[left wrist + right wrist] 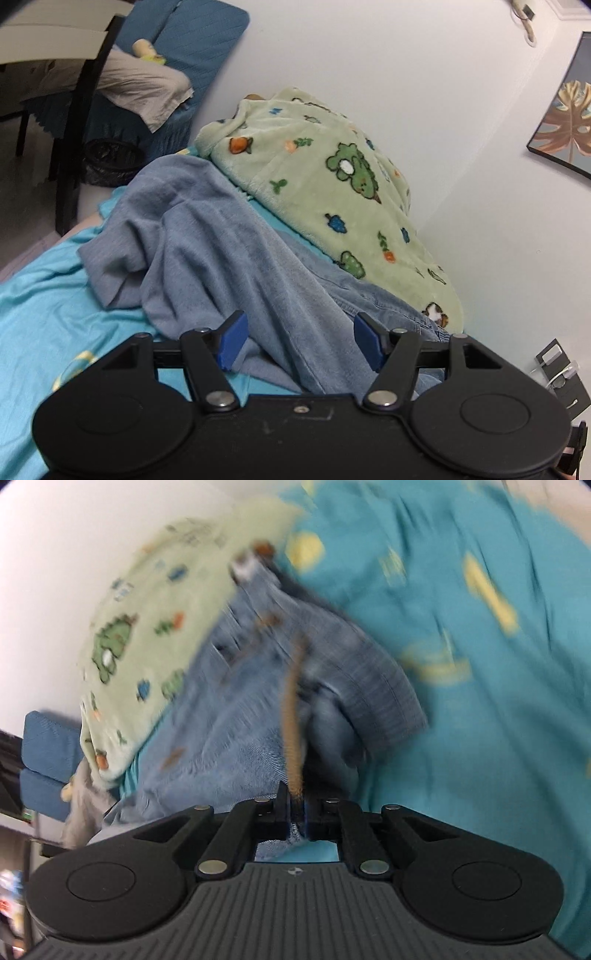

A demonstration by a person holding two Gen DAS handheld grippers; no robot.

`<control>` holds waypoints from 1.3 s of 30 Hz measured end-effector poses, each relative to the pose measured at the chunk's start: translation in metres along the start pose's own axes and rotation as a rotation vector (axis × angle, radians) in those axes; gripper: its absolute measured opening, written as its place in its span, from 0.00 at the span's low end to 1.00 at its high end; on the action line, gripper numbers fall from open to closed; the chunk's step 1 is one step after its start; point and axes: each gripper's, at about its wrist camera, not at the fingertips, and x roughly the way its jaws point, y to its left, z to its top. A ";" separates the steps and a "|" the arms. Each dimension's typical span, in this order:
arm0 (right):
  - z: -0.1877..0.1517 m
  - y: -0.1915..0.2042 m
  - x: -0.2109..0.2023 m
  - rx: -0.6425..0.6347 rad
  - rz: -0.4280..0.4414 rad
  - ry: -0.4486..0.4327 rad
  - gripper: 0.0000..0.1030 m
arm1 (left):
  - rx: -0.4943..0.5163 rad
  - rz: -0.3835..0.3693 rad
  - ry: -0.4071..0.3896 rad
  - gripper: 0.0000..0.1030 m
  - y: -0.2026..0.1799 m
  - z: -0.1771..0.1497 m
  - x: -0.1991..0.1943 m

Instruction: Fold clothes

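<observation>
A grey-blue knit garment (207, 243) lies crumpled on the turquoise bed sheet (40, 295), over blue denim jeans (384, 299). My left gripper (299, 338) is open just above the garment's near fold, its blue pads on either side of the cloth, holding nothing. In the blurred right wrist view my right gripper (298, 806) is shut on the jeans (236, 686) at a tan-stitched seam (293, 716). The grey-blue garment (373, 686) lies bunched beside the jeans.
A green fleece blanket with cartoon prints (325, 192) is heaped against the white wall (424, 92); it also shows in the right wrist view (147, 627). A blue-covered sofa (192, 44), a dark chair frame (74, 147) and a black bin (107, 162) stand beyond the bed. A framed picture (569, 122) hangs right.
</observation>
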 end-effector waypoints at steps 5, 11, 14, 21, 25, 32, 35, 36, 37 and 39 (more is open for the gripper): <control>-0.001 -0.007 -0.030 0.070 0.022 -0.104 0.44 | -0.024 0.018 0.001 0.58 0.005 -0.005 -0.019; 0.008 -0.027 -0.030 0.252 -0.011 -0.144 0.75 | -0.061 0.030 -0.011 0.59 0.004 -0.003 -0.025; 0.016 -0.038 -0.012 0.377 -0.011 -0.126 0.76 | -0.065 0.043 -0.004 0.59 0.006 -0.004 -0.018; 0.041 -0.038 0.021 0.387 -0.009 -0.123 0.85 | -0.087 0.056 0.029 0.59 0.012 -0.008 0.003; 0.049 -0.027 0.026 0.305 -0.050 -0.153 0.57 | -0.095 0.068 0.042 0.59 0.014 -0.009 0.012; 0.061 0.007 0.016 0.122 0.002 -0.268 0.22 | -0.074 0.065 0.036 0.58 0.011 -0.010 0.011; 0.068 0.026 -0.007 0.023 0.076 -0.382 0.21 | -0.055 0.056 0.023 0.58 0.007 -0.009 0.007; 0.071 0.029 -0.014 -0.001 0.089 -0.416 0.20 | -0.045 0.056 0.021 0.58 0.006 -0.009 0.007; 0.073 0.031 -0.020 -0.024 0.098 -0.448 0.20 | -0.036 0.057 0.020 0.58 0.004 -0.009 0.007; 0.079 0.027 -0.023 -0.059 0.053 -0.478 0.20 | -0.020 0.061 0.023 0.58 0.003 -0.010 0.008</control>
